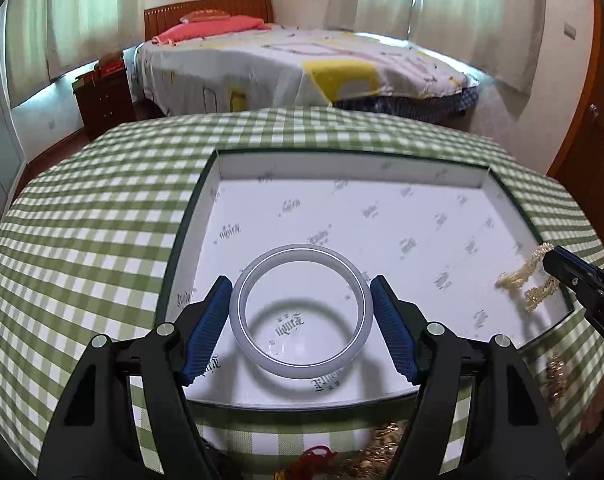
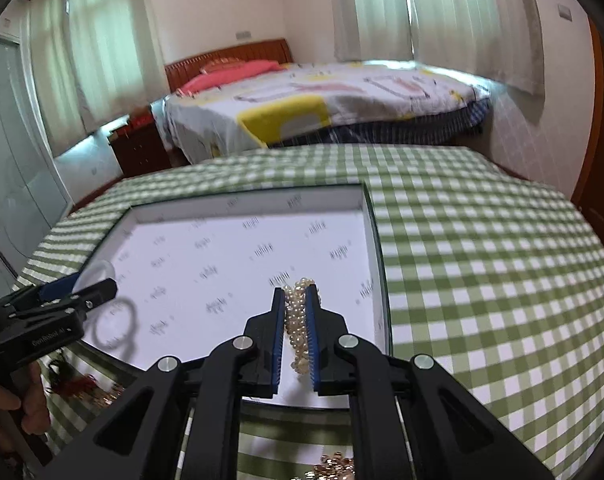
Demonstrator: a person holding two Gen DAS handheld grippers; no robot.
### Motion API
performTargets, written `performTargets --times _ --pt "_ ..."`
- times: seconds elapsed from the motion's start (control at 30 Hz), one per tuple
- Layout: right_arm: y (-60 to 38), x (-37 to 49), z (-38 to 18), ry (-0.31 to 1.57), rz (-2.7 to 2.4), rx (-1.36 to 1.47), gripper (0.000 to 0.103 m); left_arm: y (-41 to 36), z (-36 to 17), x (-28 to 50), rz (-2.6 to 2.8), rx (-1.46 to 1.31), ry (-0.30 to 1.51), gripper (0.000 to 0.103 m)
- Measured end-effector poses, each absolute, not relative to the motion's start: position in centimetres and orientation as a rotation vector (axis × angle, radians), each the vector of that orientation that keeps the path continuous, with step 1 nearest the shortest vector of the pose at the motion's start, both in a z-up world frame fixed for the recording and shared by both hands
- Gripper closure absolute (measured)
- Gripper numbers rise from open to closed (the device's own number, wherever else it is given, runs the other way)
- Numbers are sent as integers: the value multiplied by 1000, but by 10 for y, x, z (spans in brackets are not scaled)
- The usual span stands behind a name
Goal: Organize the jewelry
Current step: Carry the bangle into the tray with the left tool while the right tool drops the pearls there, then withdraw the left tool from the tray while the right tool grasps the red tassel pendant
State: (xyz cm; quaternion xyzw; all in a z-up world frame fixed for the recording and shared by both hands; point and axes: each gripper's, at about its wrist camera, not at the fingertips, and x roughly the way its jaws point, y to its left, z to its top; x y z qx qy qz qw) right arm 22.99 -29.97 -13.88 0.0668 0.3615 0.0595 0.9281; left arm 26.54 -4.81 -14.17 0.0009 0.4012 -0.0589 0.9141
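My left gripper [image 1: 300, 312] is shut on a pale white bangle [image 1: 300, 312], its blue pads pressing the ring's two sides, and holds it above the floor of a shallow white box [image 1: 381, 208]. The bangle's round shadow falls on the box floor below it. My right gripper [image 2: 297, 320] is shut on a pearl bracelet [image 2: 296, 320] over the right part of the same box [image 2: 222, 240]. In the left wrist view the pearl bracelet [image 1: 529, 280] hangs from the right gripper's [image 1: 557, 256] tip at the box's right edge. The left gripper [image 2: 98, 288] shows at the left of the right wrist view.
The box lies on a green and white checked tablecloth [image 1: 102, 208]. More jewelry, gold [image 2: 335, 466] and red [image 1: 313, 456] pieces, lies on the cloth near the front edge. A hand [image 2: 18, 408] grips the left tool. A bed [image 1: 302, 68] and a nightstand [image 1: 102, 96] stand beyond the table.
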Motion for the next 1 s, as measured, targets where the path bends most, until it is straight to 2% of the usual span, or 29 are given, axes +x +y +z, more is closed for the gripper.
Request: performTargets --times 0.47,0.83,1.0 --pt "-307 240 -168 821 89 140 90 -49 -163 276 -114 -16 900 34" --pt "-303 236 -164 797 115 140 67 -46 -162 269 -106 -5 876 33" --pt "-305 231 -160 777 117 147 62 -41 -164 268 -99 -10 886 30"
